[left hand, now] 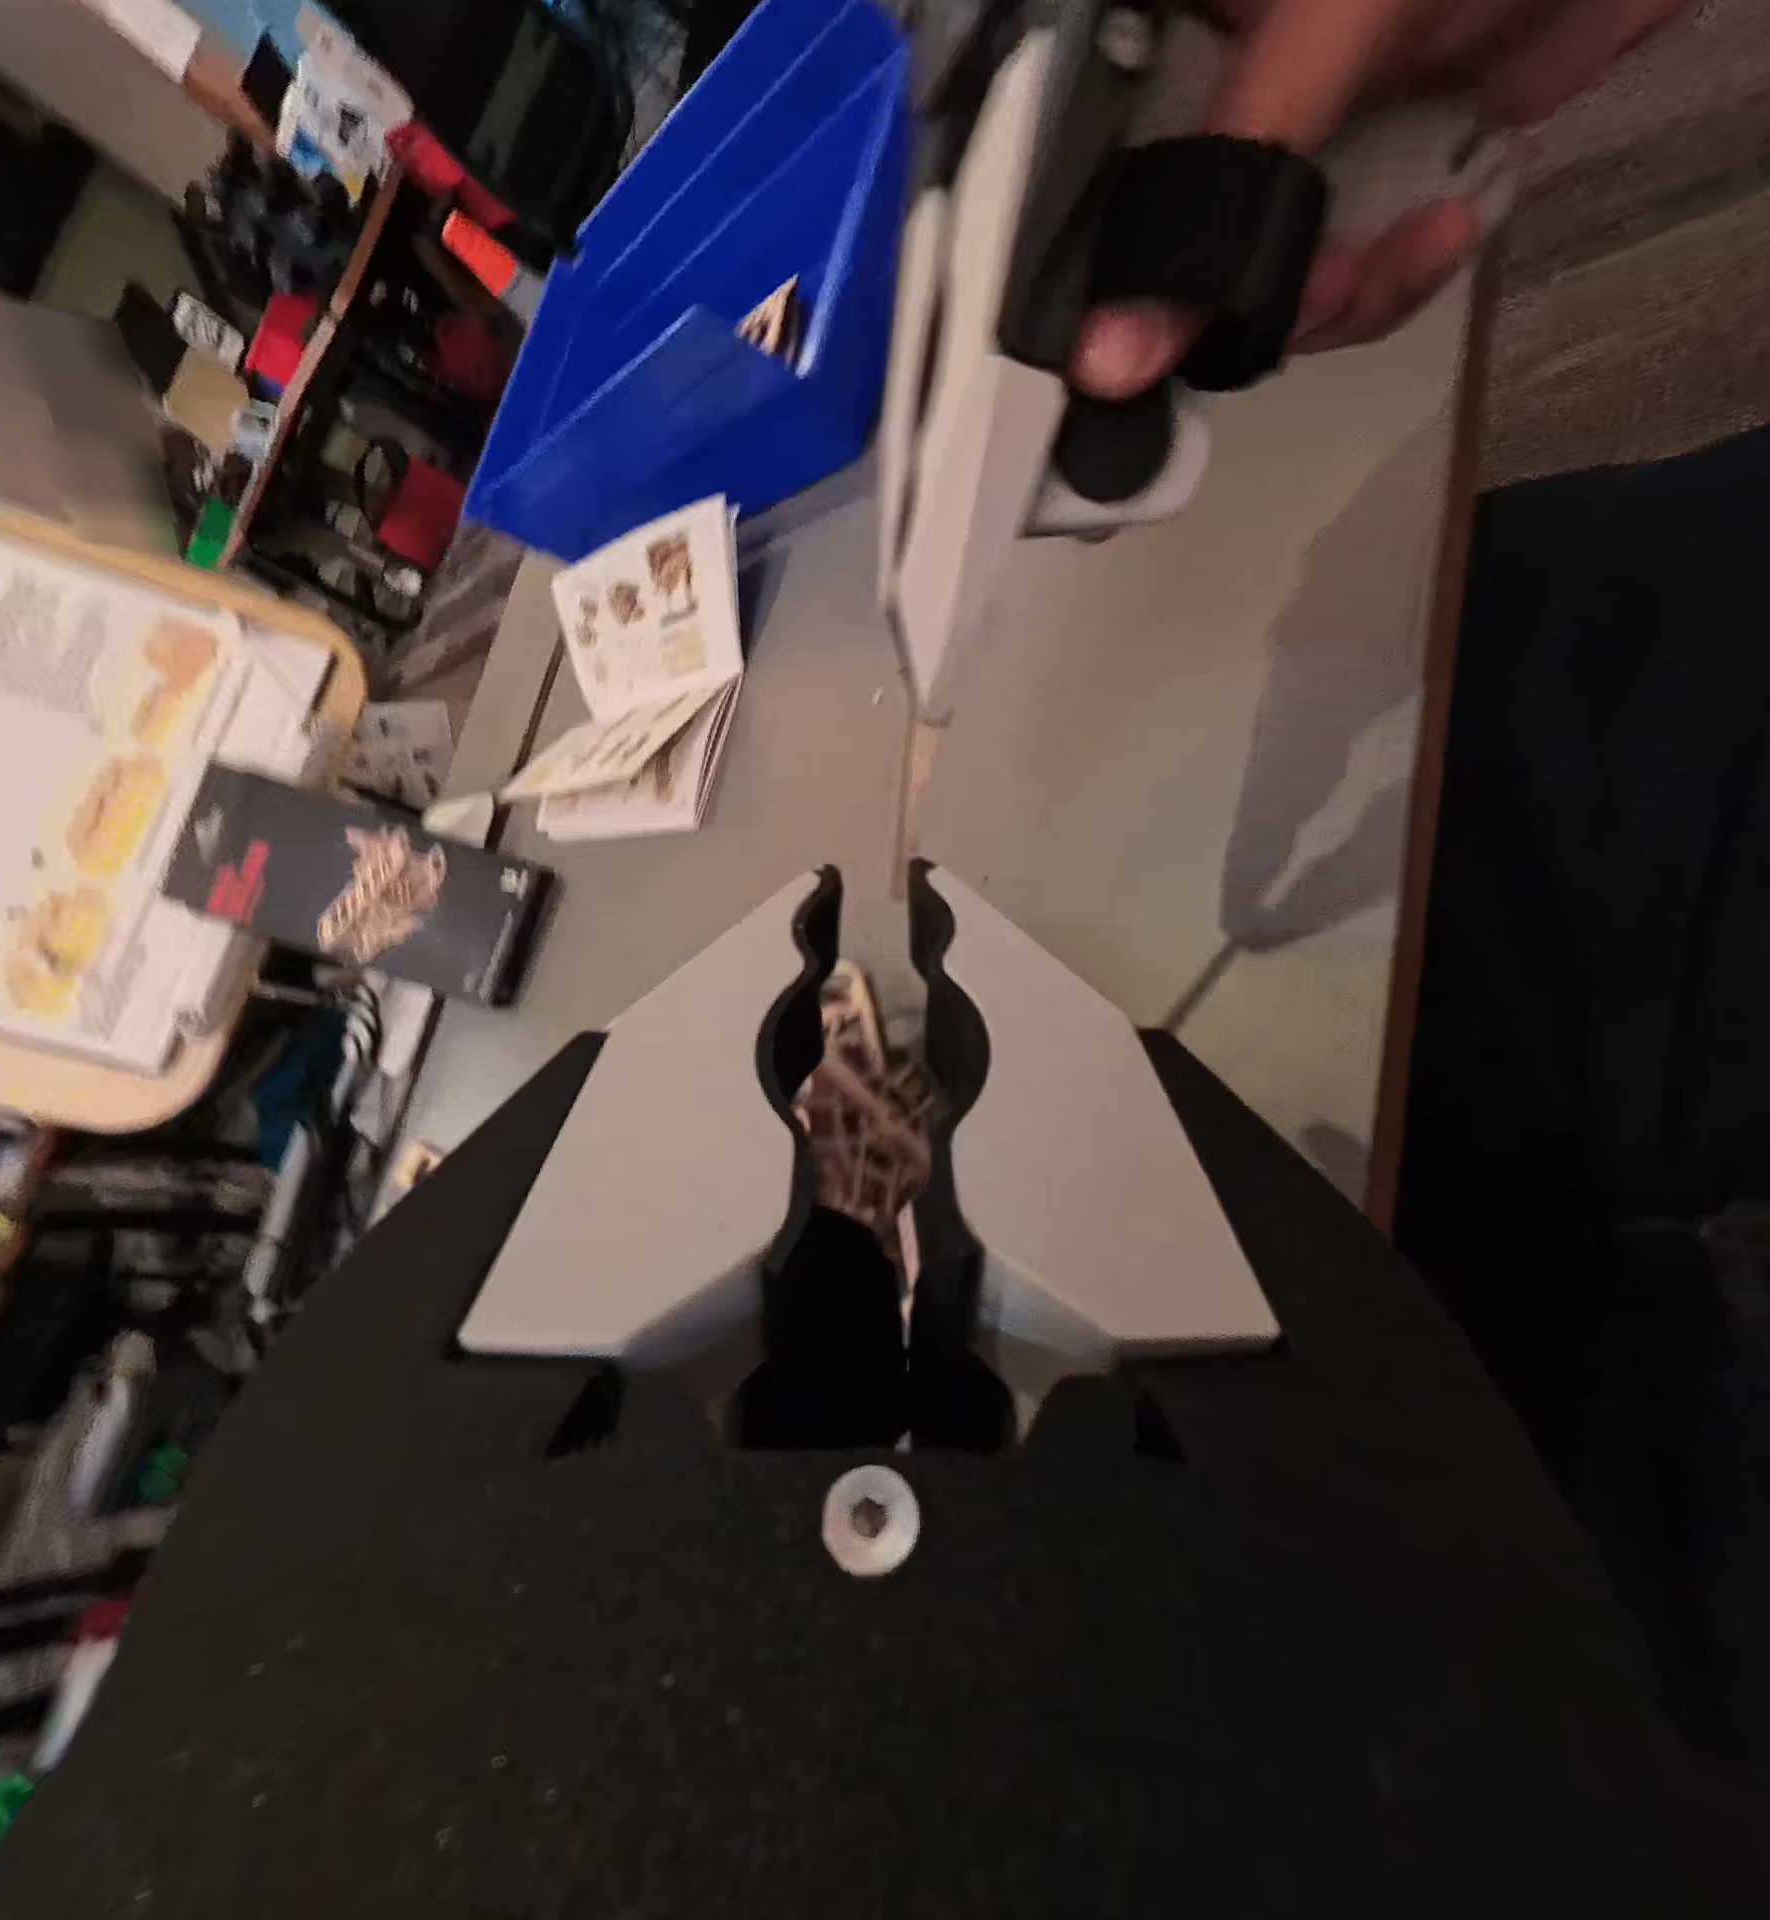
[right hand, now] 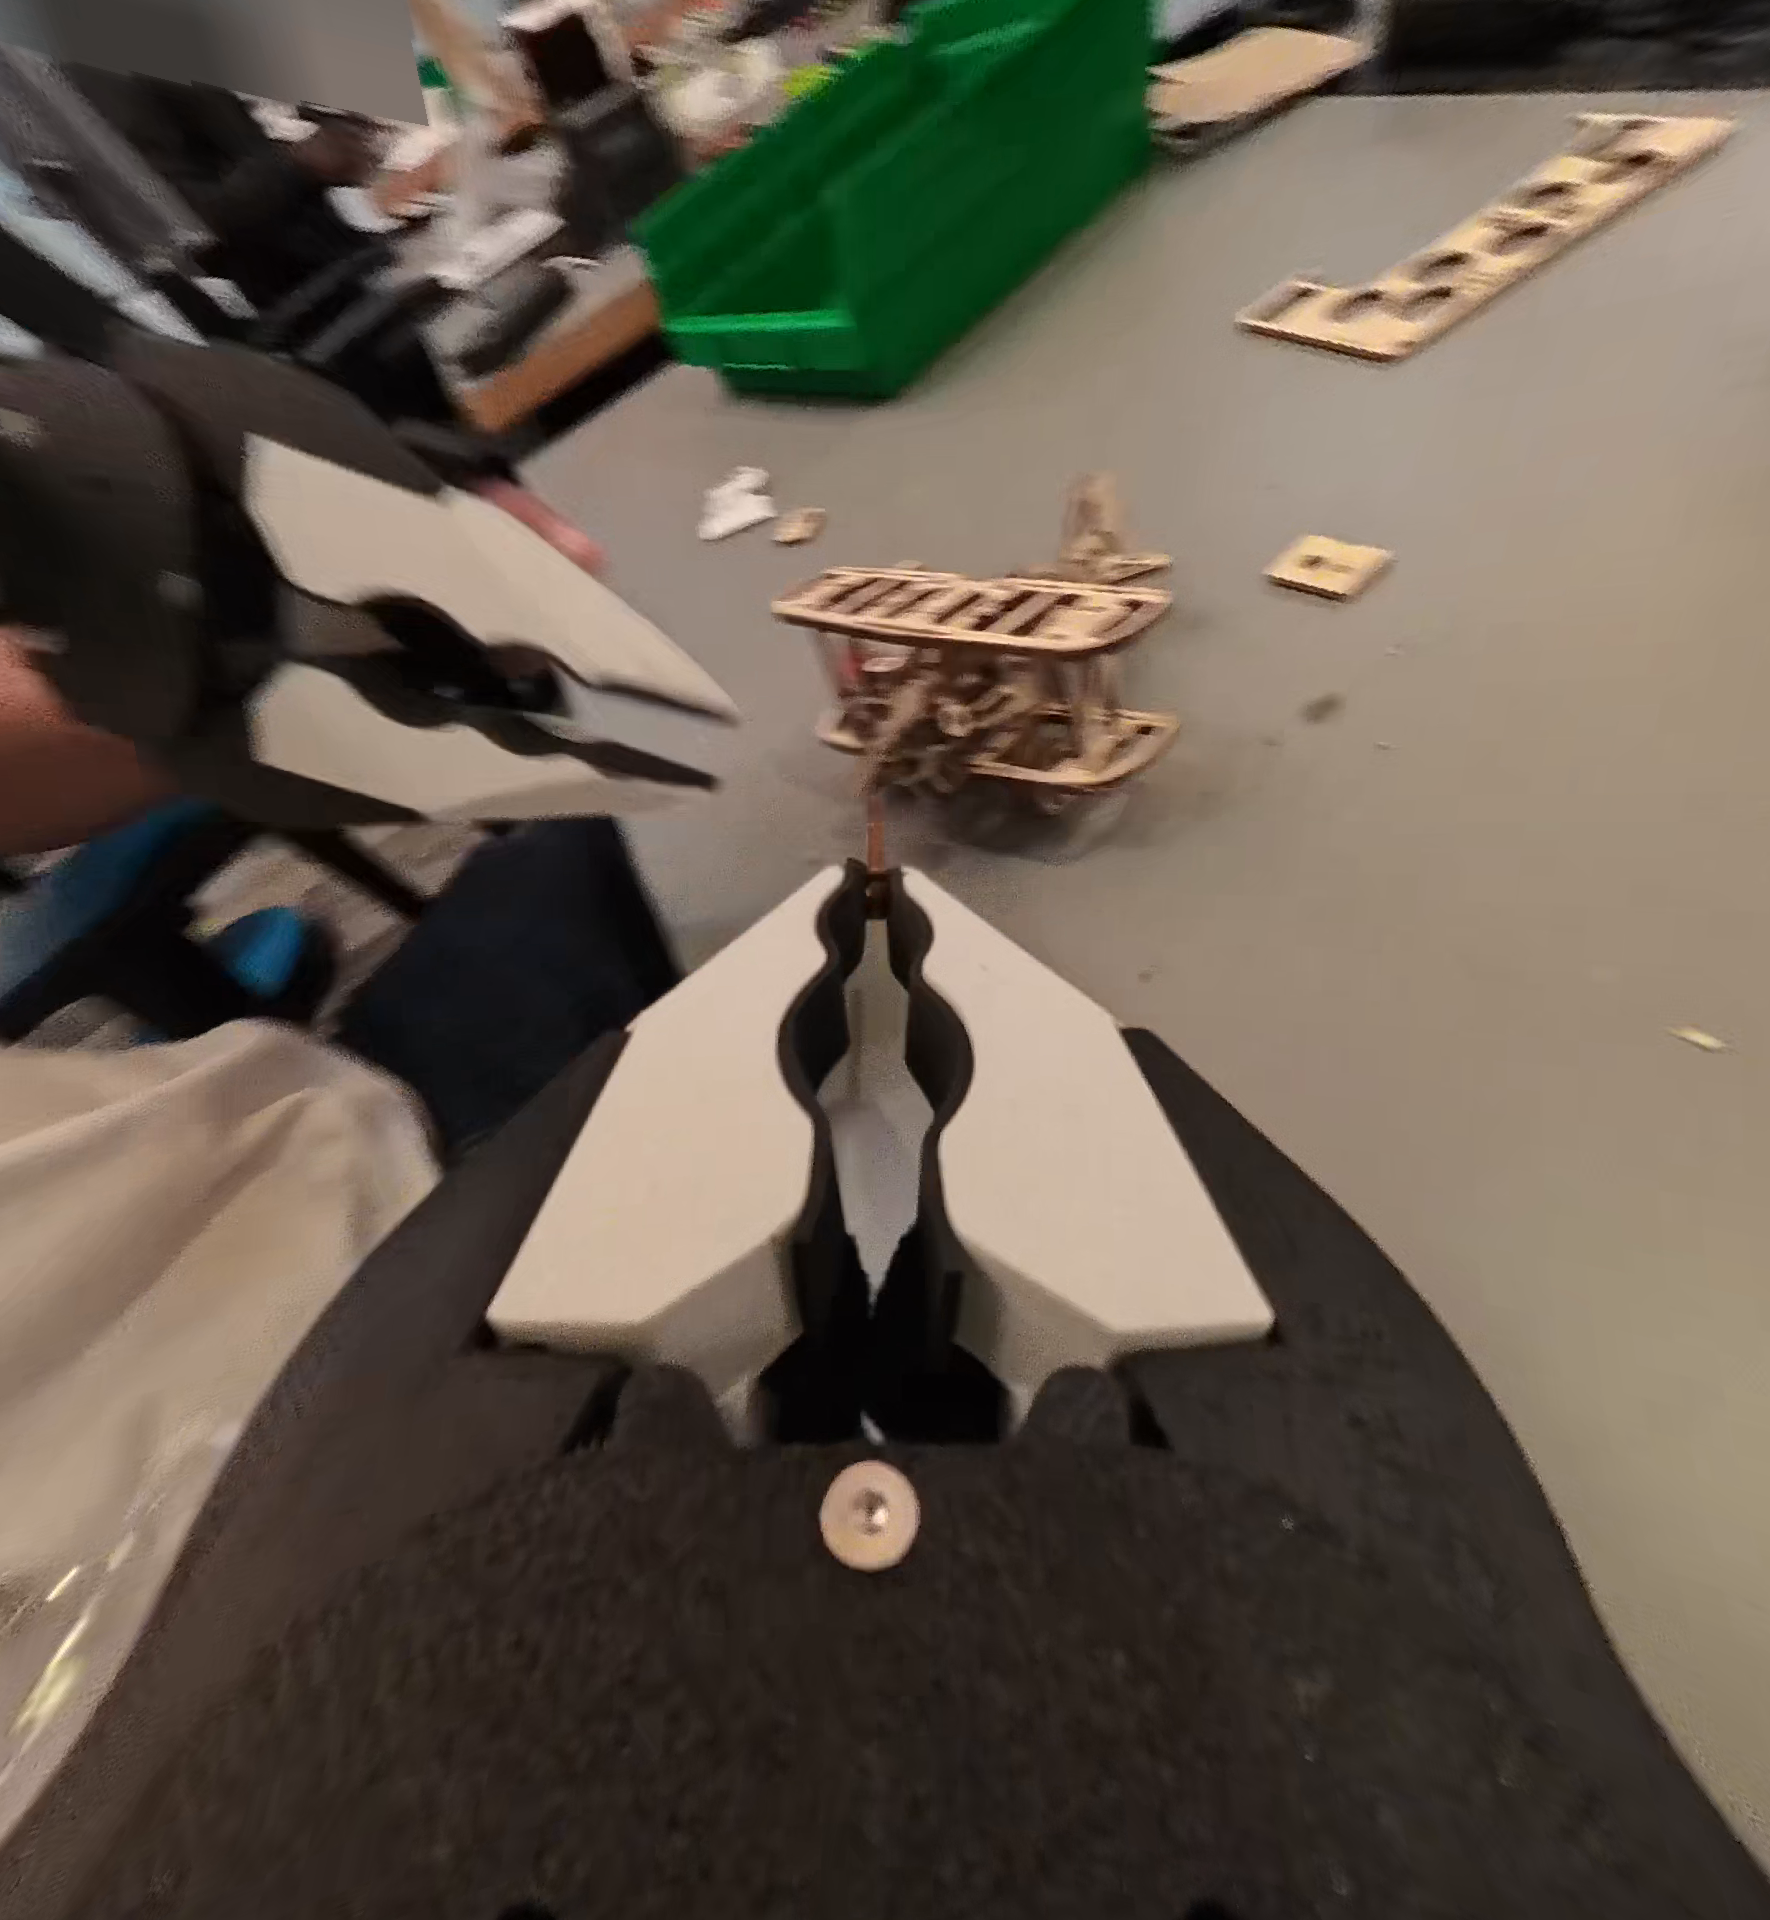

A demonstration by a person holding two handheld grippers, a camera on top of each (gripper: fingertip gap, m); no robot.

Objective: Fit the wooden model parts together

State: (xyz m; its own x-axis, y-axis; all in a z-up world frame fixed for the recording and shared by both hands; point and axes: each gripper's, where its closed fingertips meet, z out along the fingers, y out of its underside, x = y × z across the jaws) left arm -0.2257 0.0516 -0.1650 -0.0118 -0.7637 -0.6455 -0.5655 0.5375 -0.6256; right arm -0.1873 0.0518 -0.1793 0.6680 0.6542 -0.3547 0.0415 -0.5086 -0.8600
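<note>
Grey tabletop [right hand: 1483, 831] w/ wooden biplane [right hand: 985, 686], green bin [right hand: 860, 229] behind.

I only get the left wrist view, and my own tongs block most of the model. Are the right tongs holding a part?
Observer: Yes, the right tongs are shut on a small wooden peg, aimed at the biplane model.
Operator: Is anything gripping the model?
Observer: No. It sits free on the grey table, with your left tongs open and empty beside it.
Operator: Any loose parts?
Observer: A small square piece lies flat near the model.
</note>
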